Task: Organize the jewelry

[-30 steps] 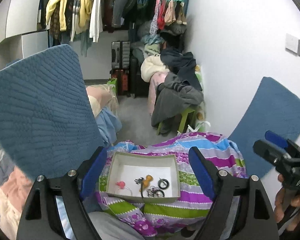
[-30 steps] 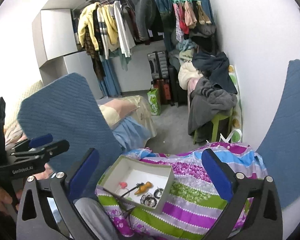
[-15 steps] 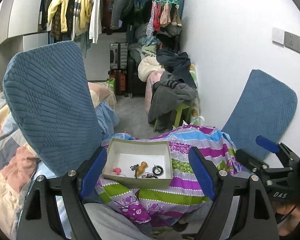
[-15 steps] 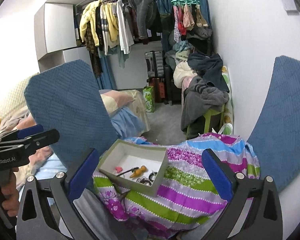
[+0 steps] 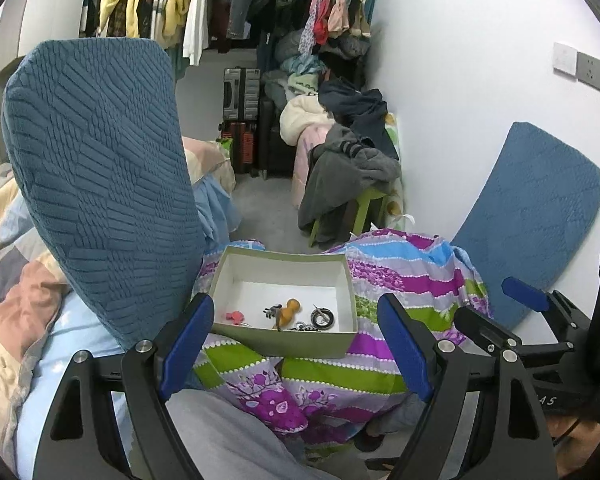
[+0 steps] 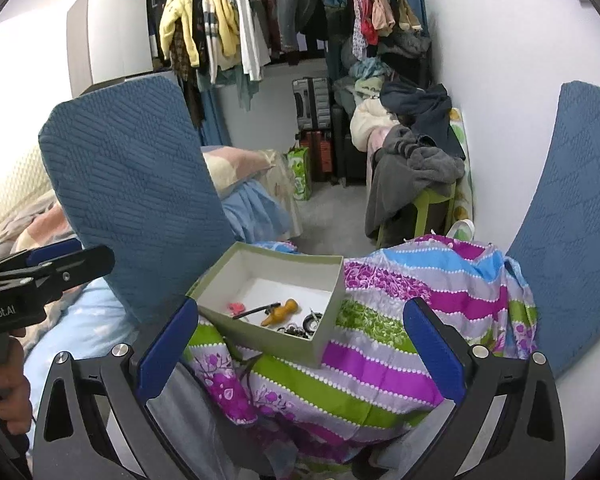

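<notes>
Box (image 5: 284, 342) of jewelry sits on the striped cloth (image 5: 400, 280), ahead of and between both your tools. Left tool (image 5: 288, 346) stands wide apart, holding nothing, clear of the box. Right tool (image 6: 300, 354) likewise gapes wide, empty, short of the box's near wall.

I'm seeing the box (image 5: 281, 342) as matt green cardboard outside with a smooth white paper lining. It's sitting on a striped, printed cotton-like cloth (image 6: 388, 320) that's looking soft and creased. The chair backs (image 5: 100, 184) are showing a ribbed, rough blue knit cover. My left tongs (image 5: 296, 344) and right tongs (image 6: 300, 354) are reading as matt black plastic with smooth blue pads (image 5: 186, 340) and shiny metal screws.
</notes>
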